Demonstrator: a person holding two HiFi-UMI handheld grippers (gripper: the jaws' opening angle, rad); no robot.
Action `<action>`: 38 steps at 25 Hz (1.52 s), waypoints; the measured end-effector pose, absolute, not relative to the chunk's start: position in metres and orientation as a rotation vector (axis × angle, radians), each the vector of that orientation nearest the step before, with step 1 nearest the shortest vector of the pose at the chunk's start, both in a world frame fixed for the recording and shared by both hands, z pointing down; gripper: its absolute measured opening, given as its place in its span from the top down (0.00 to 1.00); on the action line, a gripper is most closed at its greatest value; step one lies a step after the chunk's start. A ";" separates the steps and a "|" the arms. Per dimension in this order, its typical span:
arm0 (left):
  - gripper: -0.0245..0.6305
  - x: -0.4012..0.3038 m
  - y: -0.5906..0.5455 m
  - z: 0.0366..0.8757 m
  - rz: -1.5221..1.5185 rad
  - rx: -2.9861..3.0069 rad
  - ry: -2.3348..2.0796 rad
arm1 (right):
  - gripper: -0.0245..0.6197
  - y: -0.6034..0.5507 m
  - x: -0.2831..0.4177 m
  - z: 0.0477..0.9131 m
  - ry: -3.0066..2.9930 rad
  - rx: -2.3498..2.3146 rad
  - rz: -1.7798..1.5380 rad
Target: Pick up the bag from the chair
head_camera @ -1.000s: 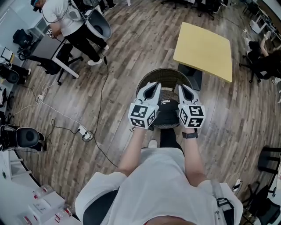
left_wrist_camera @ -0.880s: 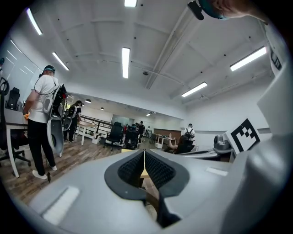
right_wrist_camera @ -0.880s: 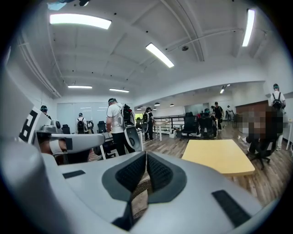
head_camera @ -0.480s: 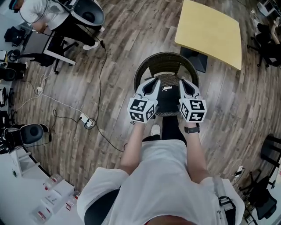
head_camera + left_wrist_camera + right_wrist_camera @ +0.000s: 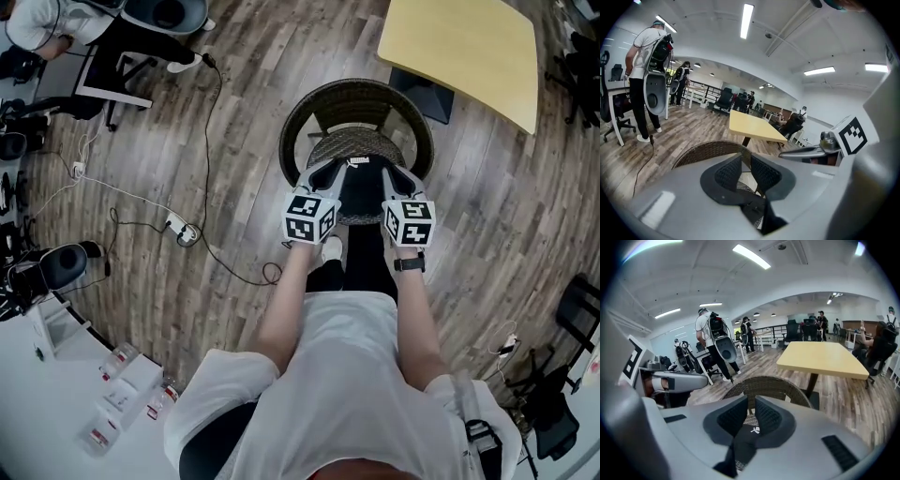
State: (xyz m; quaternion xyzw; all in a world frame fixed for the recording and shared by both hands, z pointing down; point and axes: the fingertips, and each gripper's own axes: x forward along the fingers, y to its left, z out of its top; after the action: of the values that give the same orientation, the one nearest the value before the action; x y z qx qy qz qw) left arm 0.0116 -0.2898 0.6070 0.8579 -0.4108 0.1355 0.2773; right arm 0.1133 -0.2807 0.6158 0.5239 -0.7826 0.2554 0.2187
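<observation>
A black bag (image 5: 361, 199) with a small white logo lies on the seat of a round wicker chair (image 5: 302, 122). My left gripper (image 5: 330, 169) hovers at the bag's left edge. Its jaws have just been opening and stand a narrow crack apart with nothing between them. My right gripper (image 5: 394, 172) is at the bag's right edge, shut and empty. In the left gripper view the left gripper (image 5: 746, 161) points over the chair's rim (image 5: 701, 152), the bag (image 5: 754, 212) dark below it. In the right gripper view the right gripper (image 5: 751, 411) sits just above the bag (image 5: 749, 438).
A yellow table (image 5: 459, 47) stands just behind the chair at the upper right. A cable with a power strip (image 5: 187, 234) lies on the wooden floor to the left. A person (image 5: 37, 21) stands by a desk at the far upper left. A white bench (image 5: 66, 394) is at the lower left.
Both grippers have come down together from above the chair to the two sides of the bag. The left jaws have parted slightly.
</observation>
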 end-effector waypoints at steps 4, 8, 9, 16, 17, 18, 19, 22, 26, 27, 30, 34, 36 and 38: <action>0.87 0.010 -0.280 0.664 0.473 2.227 -1.074 | 0.94 -0.264 0.115 0.671 -2.097 1.358 0.765; 0.82 0.001 -0.267 0.720 0.573 2.122 -1.046 | 0.94 -0.245 0.126 0.721 -2.017 1.327 0.812; 0.81 -0.001 -0.266 0.735 0.594 2.098 -1.040 | 0.94 -0.244 0.129 0.733 -2.003 1.317 0.823; 0.70 -0.017 -0.234 0.826 0.743 1.977 -0.954 | 0.65 -0.219 0.140 0.827 -1.881 1.143 0.912; 0.69 -0.019 -0.226 0.840 0.770 1.964 -0.935 | 0.65 -0.216 0.141 0.838 -1.873 1.124 0.911; 0.66 -0.021 -0.219 0.852 0.793 1.951 -0.920 | 0.64 -0.213 0.143 0.848 -1.869 1.108 0.908; 0.62 -0.022 -0.213 0.865 0.811 1.940 -0.910 | 0.61 -0.209 0.144 0.858 -1.867 1.089 0.902; 0.56 -0.025 -0.197 0.897 0.854 1.915 -0.894 | 0.53 -0.196 0.148 0.889 -1.856 1.020 0.877; 0.41 -0.037 -0.189 0.933 0.861 1.834 -0.953 | 0.48 -0.187 0.155 0.925 -1.839 0.999 0.911; 0.37 -0.041 -0.189 0.940 0.850 1.805 -0.976 | 0.47 -0.187 0.158 0.934 -1.824 1.003 0.924; 0.29 -0.049 -0.187 0.962 0.830 1.718 -1.000 | 0.46 -0.187 0.170 0.958 -1.777 1.040 0.960; 0.26 -0.052 -0.182 0.990 0.825 1.610 -0.976 | 0.44 -0.191 0.181 0.987 -1.735 1.095 1.032; 0.25 -0.051 -0.181 1.000 0.829 1.567 -0.967 | 0.44 -0.193 0.185 1.000 -1.717 1.126 1.059; 0.25 -0.051 -0.178 1.012 0.840 1.531 -0.961 | 0.44 -0.196 0.187 1.009 -1.697 1.137 1.057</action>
State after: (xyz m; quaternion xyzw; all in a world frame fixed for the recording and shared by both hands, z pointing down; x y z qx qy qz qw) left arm -0.0505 -0.1777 1.0125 0.6448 -0.4047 0.3538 0.5433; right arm 0.1867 -0.1963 1.0093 0.4511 -0.6735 0.4194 0.4087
